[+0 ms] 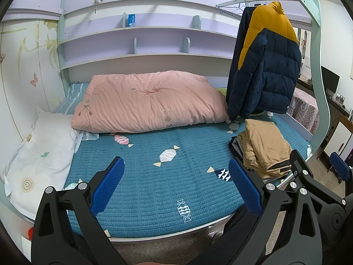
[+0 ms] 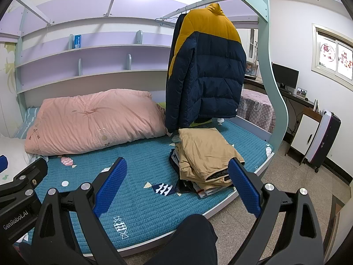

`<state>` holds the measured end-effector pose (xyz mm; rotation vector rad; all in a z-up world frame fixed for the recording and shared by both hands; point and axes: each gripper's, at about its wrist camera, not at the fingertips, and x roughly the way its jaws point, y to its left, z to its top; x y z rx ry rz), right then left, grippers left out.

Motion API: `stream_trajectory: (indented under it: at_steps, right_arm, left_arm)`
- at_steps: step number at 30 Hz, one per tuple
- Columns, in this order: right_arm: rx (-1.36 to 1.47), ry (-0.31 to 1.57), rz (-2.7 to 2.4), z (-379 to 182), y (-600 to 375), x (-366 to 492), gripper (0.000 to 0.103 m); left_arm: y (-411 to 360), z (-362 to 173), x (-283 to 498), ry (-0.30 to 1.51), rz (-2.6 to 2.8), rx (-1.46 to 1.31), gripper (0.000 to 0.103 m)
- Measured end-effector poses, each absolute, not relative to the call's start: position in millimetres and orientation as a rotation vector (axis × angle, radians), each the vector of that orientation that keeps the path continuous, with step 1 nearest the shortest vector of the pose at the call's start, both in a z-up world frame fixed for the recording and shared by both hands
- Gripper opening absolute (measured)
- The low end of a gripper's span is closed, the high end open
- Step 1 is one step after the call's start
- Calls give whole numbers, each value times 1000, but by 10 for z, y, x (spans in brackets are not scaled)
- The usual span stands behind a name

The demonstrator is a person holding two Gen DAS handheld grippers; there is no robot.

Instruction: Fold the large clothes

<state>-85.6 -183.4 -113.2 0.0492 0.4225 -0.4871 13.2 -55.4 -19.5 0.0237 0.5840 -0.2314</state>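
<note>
A navy and yellow puffer jacket (image 1: 267, 66) hangs on a hanger from a rail over the right side of the bed; it also shows in the right wrist view (image 2: 209, 70). Below it a stack of folded clothes (image 1: 262, 150), tan on top, lies on the teal bed cover (image 1: 154, 176); the stack (image 2: 205, 154) also shows in the right wrist view. My left gripper (image 1: 176, 183) is open and empty over the bed's front. My right gripper (image 2: 178, 183) is open and empty, just left of the stack.
A pink duvet (image 1: 150, 101) lies folded at the back of the bed. A white pillow (image 1: 39, 154) sits at the left. Lilac shelves (image 1: 143, 44) line the wall. A suitcase (image 2: 324, 137) and a desk with a monitor (image 2: 284, 75) stand at the right.
</note>
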Motion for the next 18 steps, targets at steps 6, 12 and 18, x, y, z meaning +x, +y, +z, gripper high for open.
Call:
stream_trajectory:
  at_steps: [6, 12, 18]
  right_arm:
    - [51, 424, -487, -1141, -1840, -857, 90]
    - [54, 428, -482, -1131, -1850, -858, 90]
    - [56, 435, -481, -1132, -1890, -855, 90]
  left_arm:
    - [-540, -197, 135, 587, -230, 24, 96]
    - [-526, -205, 156, 592, -229, 26, 96]
    - [-553, -228, 156, 596, -225, 32, 96]
